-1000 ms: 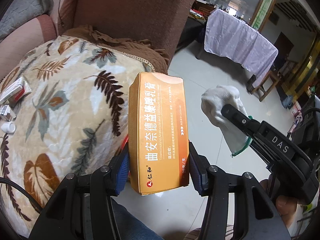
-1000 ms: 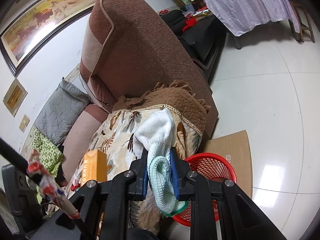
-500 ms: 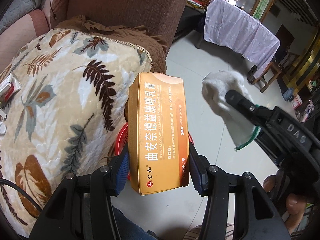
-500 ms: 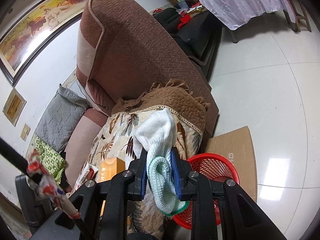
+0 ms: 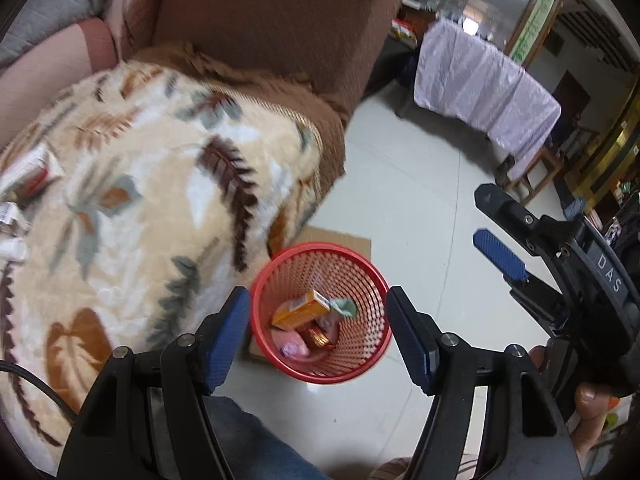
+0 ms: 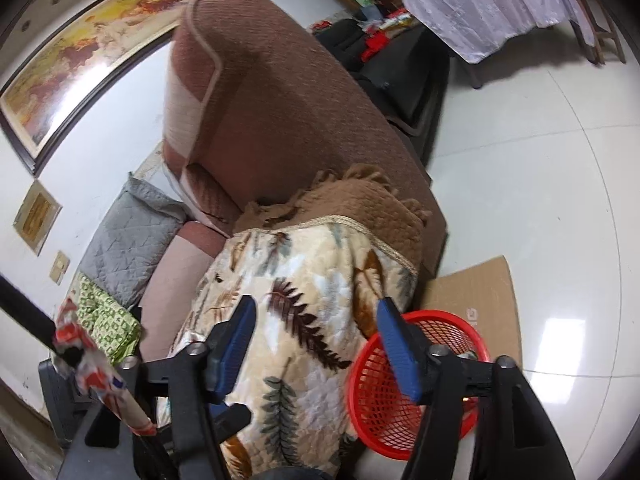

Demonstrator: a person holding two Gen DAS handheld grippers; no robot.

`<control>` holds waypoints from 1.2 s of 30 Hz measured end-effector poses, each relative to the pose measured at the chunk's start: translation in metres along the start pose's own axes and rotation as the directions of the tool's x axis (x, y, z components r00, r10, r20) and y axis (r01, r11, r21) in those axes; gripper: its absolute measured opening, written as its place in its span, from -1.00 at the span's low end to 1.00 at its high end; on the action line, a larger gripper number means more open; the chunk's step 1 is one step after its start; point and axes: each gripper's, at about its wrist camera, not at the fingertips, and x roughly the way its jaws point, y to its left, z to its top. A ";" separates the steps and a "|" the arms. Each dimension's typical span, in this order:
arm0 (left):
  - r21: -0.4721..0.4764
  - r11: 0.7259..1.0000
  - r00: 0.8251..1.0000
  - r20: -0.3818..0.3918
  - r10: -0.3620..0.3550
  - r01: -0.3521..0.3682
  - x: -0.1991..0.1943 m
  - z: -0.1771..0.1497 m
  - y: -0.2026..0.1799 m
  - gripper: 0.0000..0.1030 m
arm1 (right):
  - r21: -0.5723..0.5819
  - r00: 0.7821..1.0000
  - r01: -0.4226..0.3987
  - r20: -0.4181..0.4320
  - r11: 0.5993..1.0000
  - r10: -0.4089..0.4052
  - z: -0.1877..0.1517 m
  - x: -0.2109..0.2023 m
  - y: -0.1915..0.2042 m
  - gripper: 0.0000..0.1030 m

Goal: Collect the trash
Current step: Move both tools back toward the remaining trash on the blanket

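Left wrist view: left gripper (image 5: 318, 330) and right gripper (image 5: 490, 226) empty, fingers apart – orange cardboard box (image 5: 301, 309) and pale cloth (image 5: 344, 306) lying inside red mesh plastic basket (image 5: 362, 262) on the floor; light, stiff-sided, best pinched across flat faces.

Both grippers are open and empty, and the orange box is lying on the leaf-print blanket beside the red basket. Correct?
Not quite. The orange box lies inside the red basket, among other trash, not on the leaf-print blanket; the left wrist view shows it. The rest holds: the left gripper and right gripper both have their jaws apart and empty.
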 end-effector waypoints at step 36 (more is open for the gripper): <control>-0.318 0.759 0.659 0.376 0.651 -0.568 -0.276 -0.080 0.279 0.61 | -0.401 0.914 -0.367 -0.325 0.840 0.244 -0.153 0.138 0.320 0.64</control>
